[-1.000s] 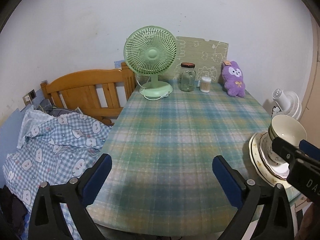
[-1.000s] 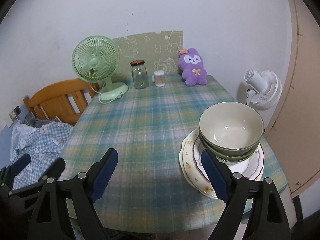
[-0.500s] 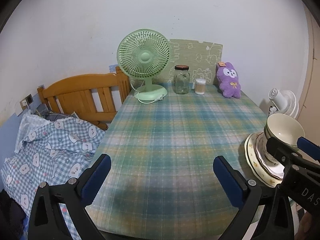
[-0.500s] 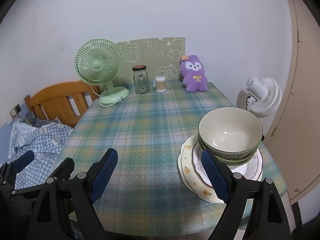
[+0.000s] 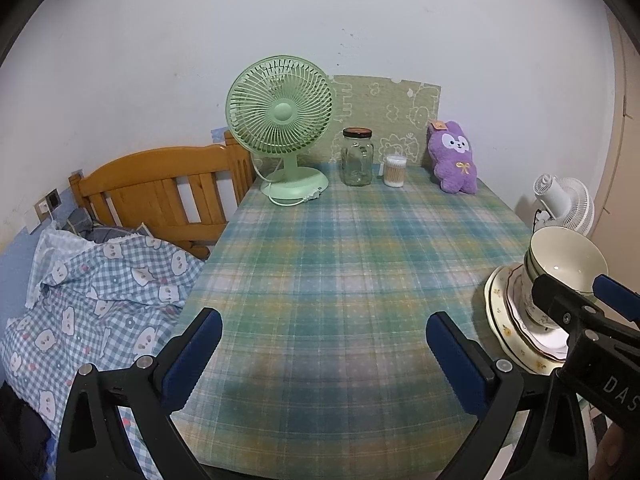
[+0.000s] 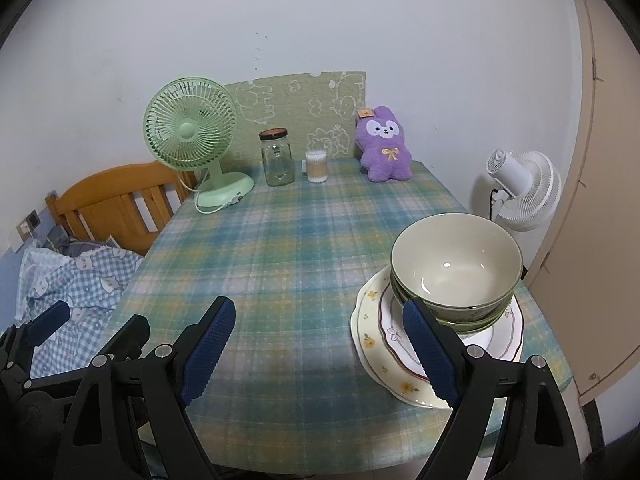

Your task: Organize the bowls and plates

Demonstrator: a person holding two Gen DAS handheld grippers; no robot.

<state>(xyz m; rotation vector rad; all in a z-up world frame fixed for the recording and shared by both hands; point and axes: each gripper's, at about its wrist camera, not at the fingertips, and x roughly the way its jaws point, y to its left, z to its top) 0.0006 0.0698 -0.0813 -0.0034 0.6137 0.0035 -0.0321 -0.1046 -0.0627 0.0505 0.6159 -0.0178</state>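
Note:
Two nested green-rimmed bowls (image 6: 456, 268) sit on a stack of floral plates (image 6: 376, 340) at the table's near right. The stack also shows in the left wrist view, with the top bowl (image 5: 568, 260) and the plates (image 5: 500, 312) partly hidden by the right gripper. My right gripper (image 6: 320, 344) is open and empty, its right finger just in front of the plates. My left gripper (image 5: 320, 356) is open and empty over the table's near edge, left of the stack.
A plaid cloth covers the table (image 6: 280, 248). At the back stand a green fan (image 6: 192, 140), a glass jar (image 6: 277, 158), a cotton-swab tub (image 6: 316, 166) and a purple plush (image 6: 384, 146). A wooden bed frame (image 5: 160, 196) with bedding is left. A white fan (image 6: 524, 192) is right.
Both grippers have drawn back and risen a little from the table, so the objects look smaller and farther. Both stay open. The bowls and plates have not moved.

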